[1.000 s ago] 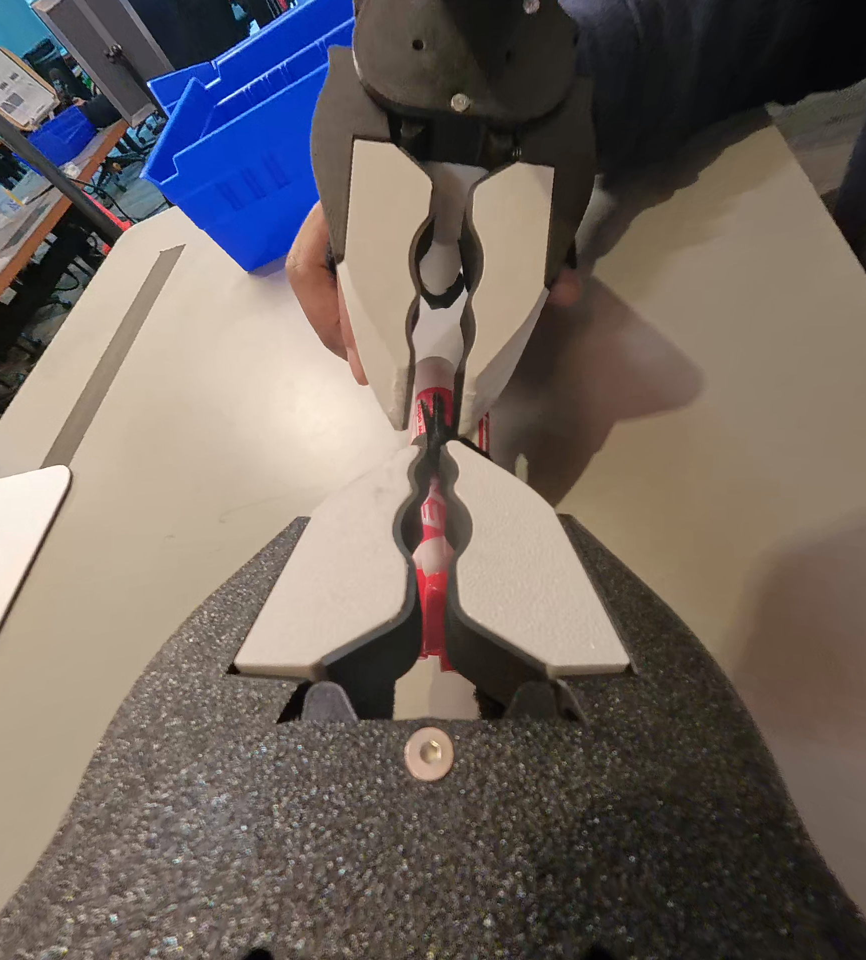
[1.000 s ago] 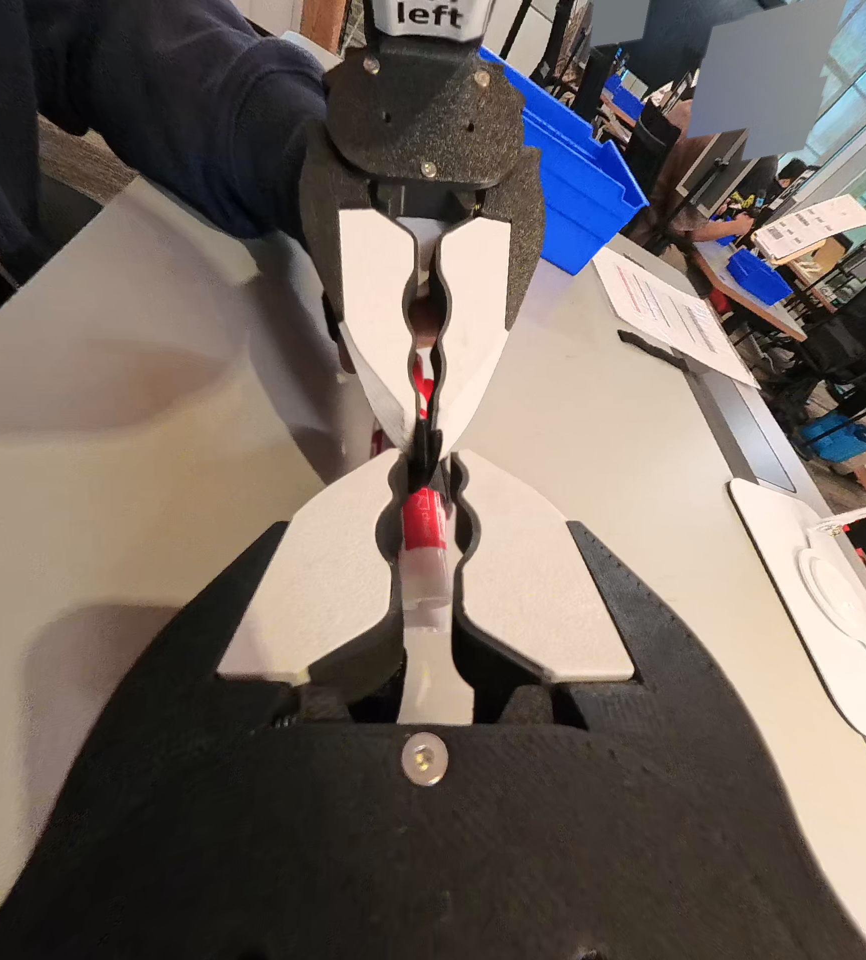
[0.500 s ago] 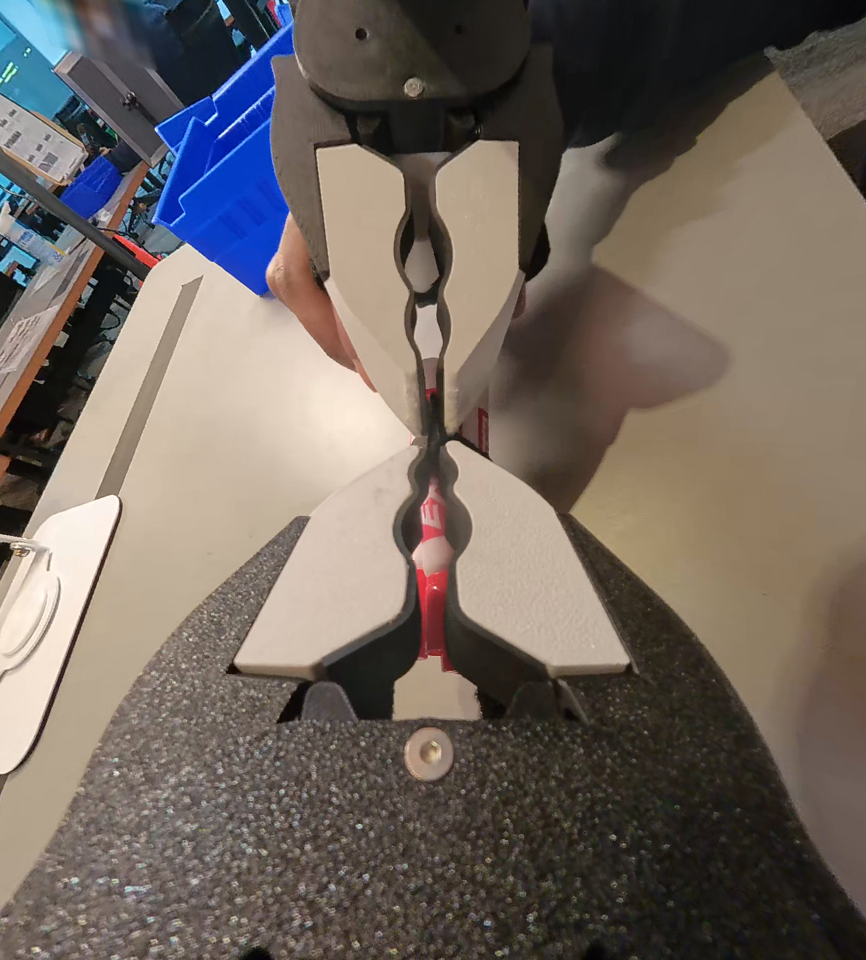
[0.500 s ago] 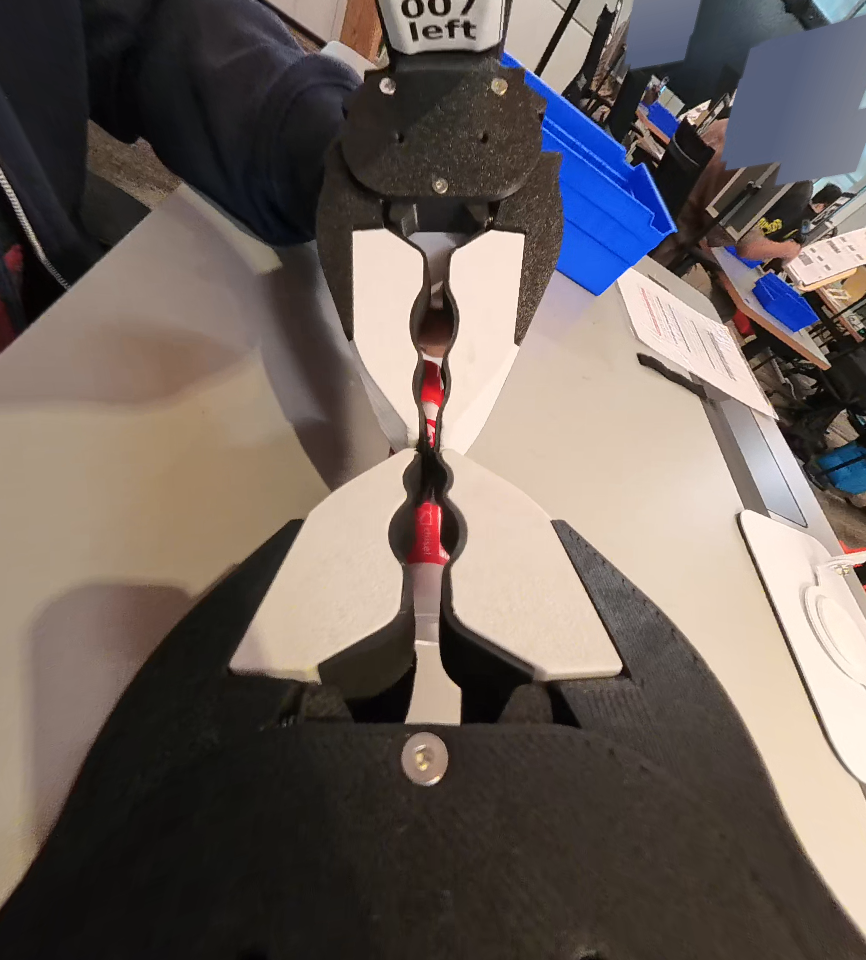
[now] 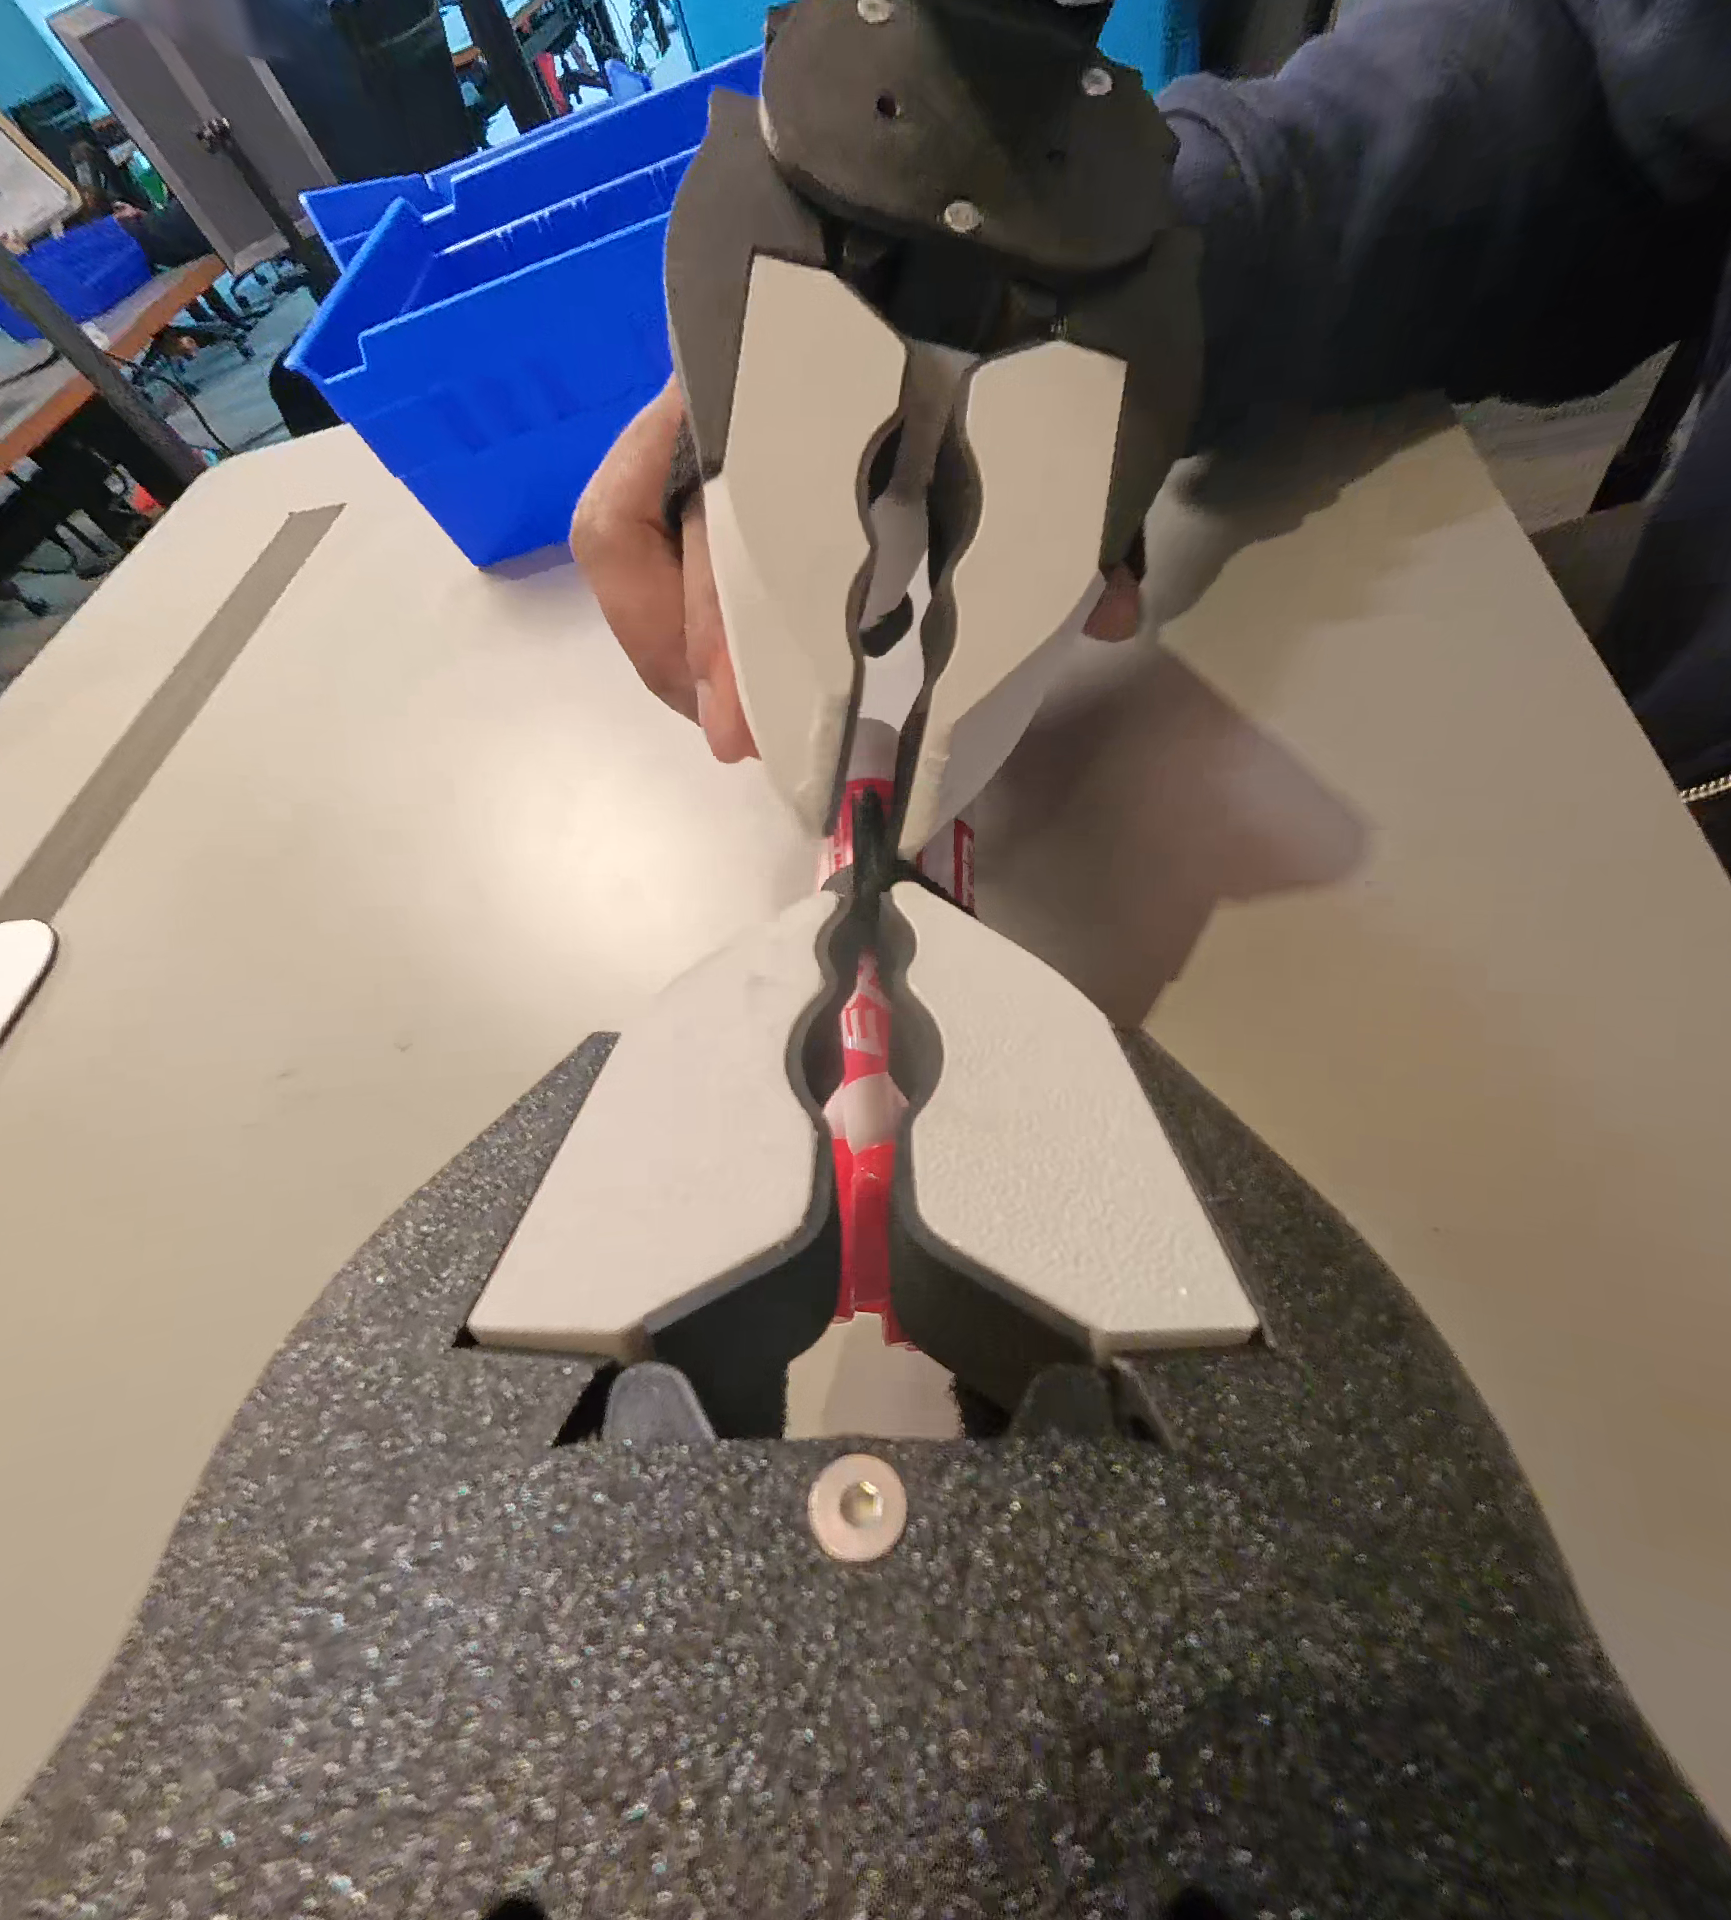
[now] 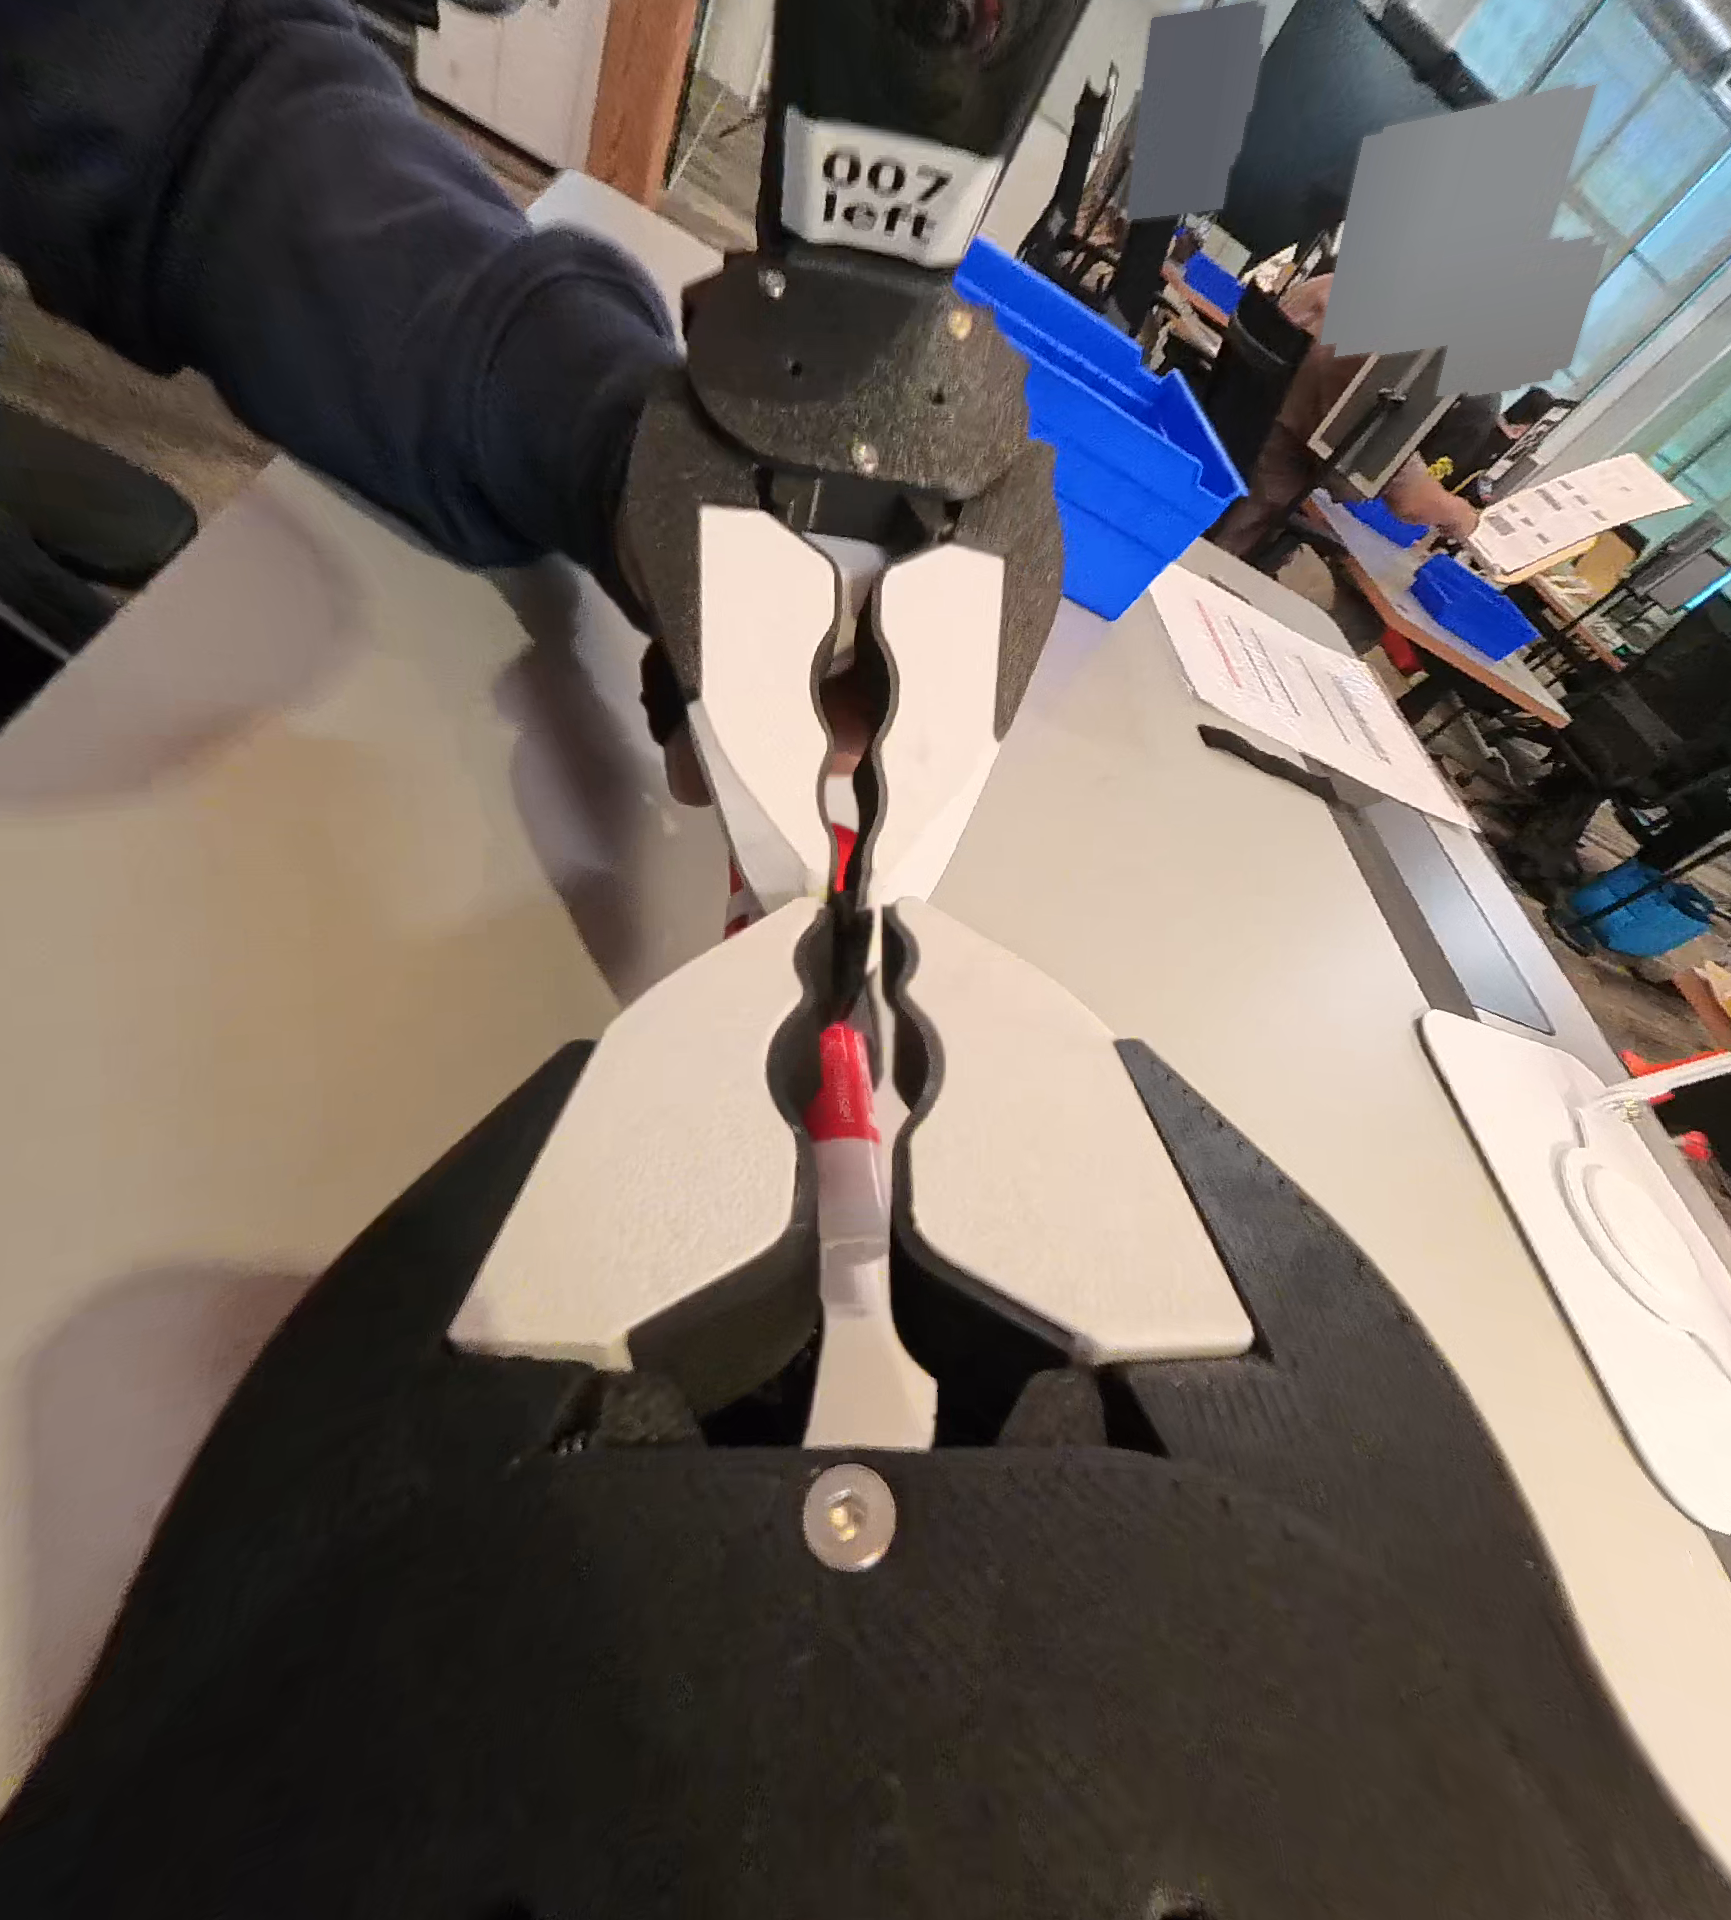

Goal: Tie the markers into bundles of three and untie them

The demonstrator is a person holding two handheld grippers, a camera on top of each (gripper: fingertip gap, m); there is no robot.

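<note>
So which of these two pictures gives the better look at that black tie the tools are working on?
The left wrist view: the black tie stands out against the red-and-white markers, pinched at the left tool, with the right tool open around its end. The right wrist view shows only a dark, blurred strip between fingertips.

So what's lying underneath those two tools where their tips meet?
Red-and-white markers lie on the table beneath both tools, with a black tie rising to the tips. How many markers there are can't be told; the left tool and right tool cover most.
</note>
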